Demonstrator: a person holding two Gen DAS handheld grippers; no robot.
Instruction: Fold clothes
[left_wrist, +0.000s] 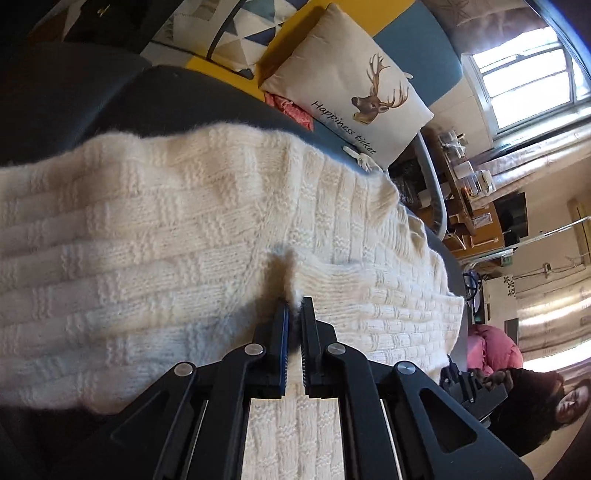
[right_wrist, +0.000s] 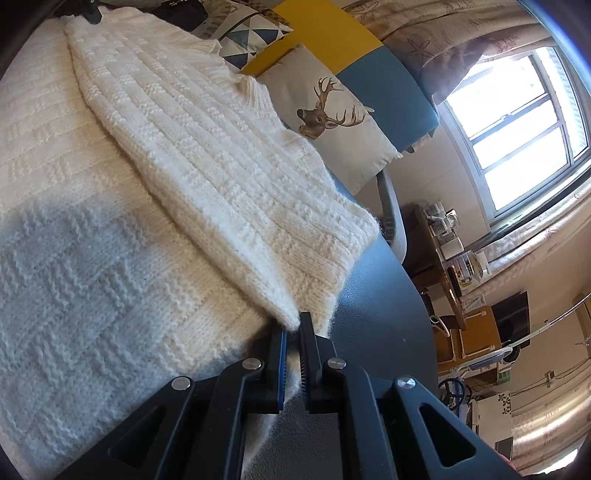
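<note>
A cream knit sweater (right_wrist: 110, 221) lies spread over a dark bench (right_wrist: 384, 314), one part folded over the body. A deer-print cushion (left_wrist: 354, 92) rests behind it against a yellow and blue backrest (right_wrist: 369, 62). The left tongs (left_wrist: 294, 306) are clenched on a raised pinch of the sweater's knit. The right tongs (right_wrist: 292, 326) are clenched on the corner of the folded part, at the sweater's edge nearest the bare bench.
</note>
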